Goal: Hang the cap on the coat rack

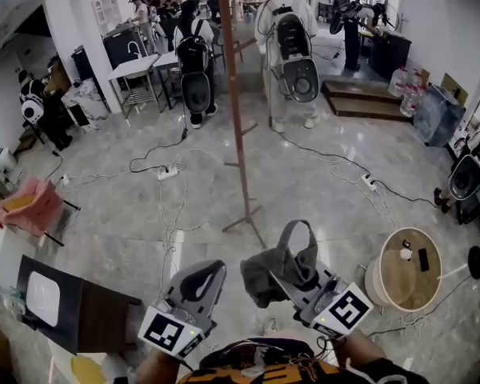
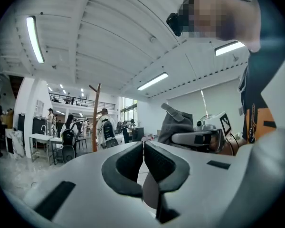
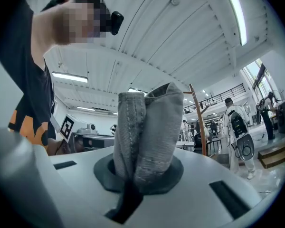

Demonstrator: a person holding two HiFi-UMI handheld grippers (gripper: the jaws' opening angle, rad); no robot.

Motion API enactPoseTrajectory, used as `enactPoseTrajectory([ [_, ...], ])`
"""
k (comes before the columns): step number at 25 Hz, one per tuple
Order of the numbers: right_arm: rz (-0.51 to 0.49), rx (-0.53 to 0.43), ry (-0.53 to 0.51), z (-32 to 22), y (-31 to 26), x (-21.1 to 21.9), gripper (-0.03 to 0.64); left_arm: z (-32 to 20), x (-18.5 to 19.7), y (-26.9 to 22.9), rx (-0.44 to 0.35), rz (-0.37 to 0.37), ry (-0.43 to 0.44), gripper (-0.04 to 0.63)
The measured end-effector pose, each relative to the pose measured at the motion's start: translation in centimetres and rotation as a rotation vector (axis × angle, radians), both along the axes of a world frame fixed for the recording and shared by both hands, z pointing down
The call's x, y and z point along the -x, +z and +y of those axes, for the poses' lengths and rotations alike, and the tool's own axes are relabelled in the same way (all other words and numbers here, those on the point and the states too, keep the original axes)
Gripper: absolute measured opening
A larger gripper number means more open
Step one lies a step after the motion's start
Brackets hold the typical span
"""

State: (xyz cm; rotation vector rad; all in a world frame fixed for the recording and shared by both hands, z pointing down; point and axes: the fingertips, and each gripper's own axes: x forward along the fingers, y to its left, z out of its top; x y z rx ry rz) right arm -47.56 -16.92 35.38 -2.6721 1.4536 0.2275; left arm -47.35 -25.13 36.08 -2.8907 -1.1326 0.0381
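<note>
A grey fabric cap (image 1: 282,269) with a looped back strap hangs bunched from my right gripper (image 1: 292,282), which is shut on it low in the head view. In the right gripper view the cap (image 3: 145,137) stands folded between the jaws, filling the middle. My left gripper (image 1: 202,282) is beside it to the left, shut and empty; in its own view the pads (image 2: 143,161) meet with nothing between them. The wooden coat rack (image 1: 234,102), a thin brown pole with short pegs and splayed feet, stands ahead on the floor, apart from both grippers.
A round wooden side table (image 1: 406,280) with small items stands at the right. A dark table (image 1: 88,314) with a white pad sits lower left, a pink chair (image 1: 32,206) beyond it. Cables and power strips (image 1: 168,173) cross the floor. People with backpacks (image 1: 292,46) stand behind the rack.
</note>
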Motion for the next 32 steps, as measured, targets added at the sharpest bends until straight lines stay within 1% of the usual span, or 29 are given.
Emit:
enactPoseTrajectory([
  [2,0.009,0.007,-0.029,1.6,0.7,-3.2,0.035,1.7,-2.9,0.1,0.004,0.002,-0.029,0.031],
  [5,-0.005,0.003,-0.051,2.7,1.0,-7.8,0.035,3.4,-6.2,0.5,-0.002,-0.006,-0.045,0.025],
  [8,-0.011,0.006,-0.068,2.7,1.0,-11.6,0.035,2.9,-9.6,1.0,0.020,-0.032,-0.070,0.023],
  [11,0.000,0.012,-0.070,2.3,1.1,-15.8,0.035,1.8,-13.9,1.5,0.032,-0.028,-0.087,0.024],
  [15,0.000,0.020,-0.048,0.7,1.5,-22.1,0.035,0.2,-20.3,2.1,0.028,-0.007,-0.074,0.023],
  [17,0.001,0.041,-0.031,-0.9,1.6,-25.3,0.035,-1.1,-24.0,2.5,0.024,0.000,-0.054,0.023],
  [19,0.006,0.066,-0.008,-2.5,1.4,-28.6,0.035,-2.2,-27.9,2.4,0.021,0.022,-0.026,0.023],
  [23,-0.005,0.067,0.030,-5.1,0.6,-35.4,0.035,-4.0,-35.1,0.6,0.004,0.076,0.028,0.023],
  [26,-0.008,0.074,0.049,-6.5,0.3,-39.1,0.035,-5.0,-39.0,-0.3,0.018,0.079,0.054,0.023],
  [29,-0.010,0.082,0.043,-7.4,0.1,-42.2,0.035,-6.3,-42.2,0.2,0.018,0.064,0.037,0.023],
  [32,-0.004,0.085,0.020,-6.3,0.2,-43.8,0.035,-5.7,-43.9,0.6,0.035,0.045,0.007,0.023],
])
